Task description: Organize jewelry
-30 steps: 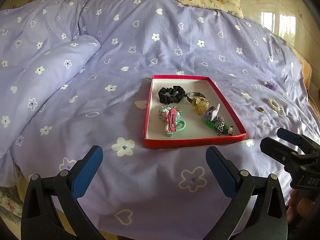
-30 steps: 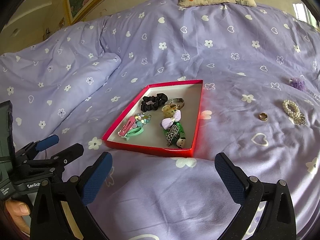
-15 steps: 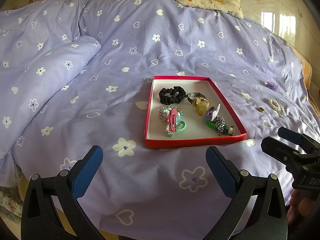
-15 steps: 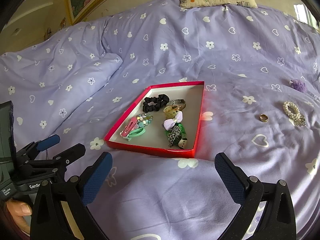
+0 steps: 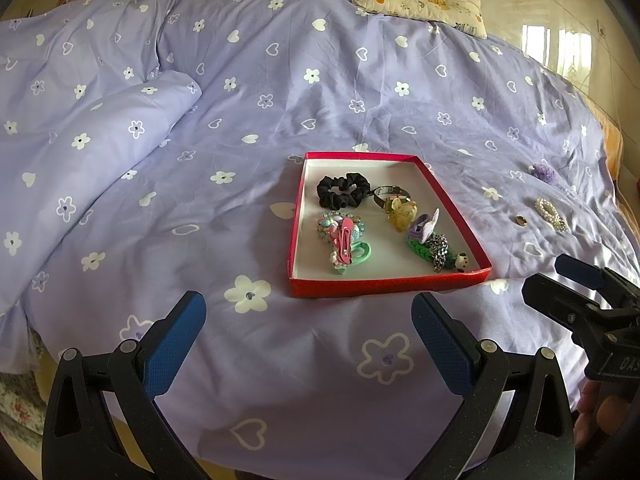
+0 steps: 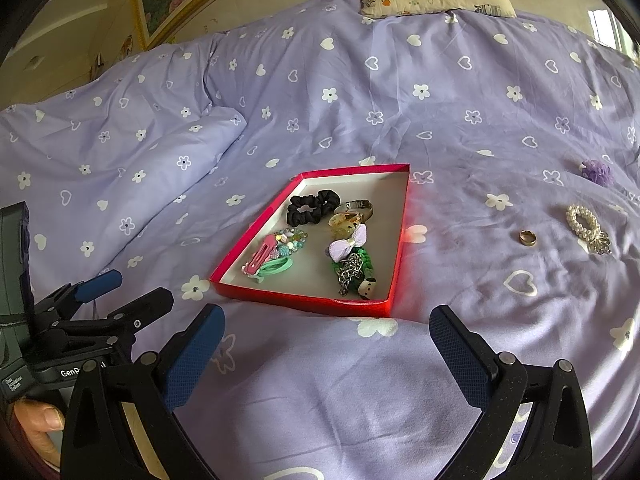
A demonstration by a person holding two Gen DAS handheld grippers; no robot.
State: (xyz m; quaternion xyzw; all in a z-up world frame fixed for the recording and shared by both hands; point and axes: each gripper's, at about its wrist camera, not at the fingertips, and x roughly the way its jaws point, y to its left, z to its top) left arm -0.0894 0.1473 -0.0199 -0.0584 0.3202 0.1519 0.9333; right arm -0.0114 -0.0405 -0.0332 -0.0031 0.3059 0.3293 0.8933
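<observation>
Nothing has shifted since 1.0 s ago, we note: left gripper (image 5: 308,318) and right gripper (image 6: 326,332) hover spread and empty short of the red tray (image 5: 390,281), its trinkets tangled, with only "GenR" legible, ring (image 6: 527,237) on the bedspread (image 6: 460,120).

In my left view, my right gripper (image 5: 560,280) is cut off at the frame's right edge, so its handle and most of my hand (image 5: 596,412) are lost. In my right view, my left gripper (image 6: 120,292) runs off the left edge. The small ring (image 6: 528,237) is too tiny to make out detail, and the purple lump (image 6: 598,172) is too blurred to identify.
</observation>
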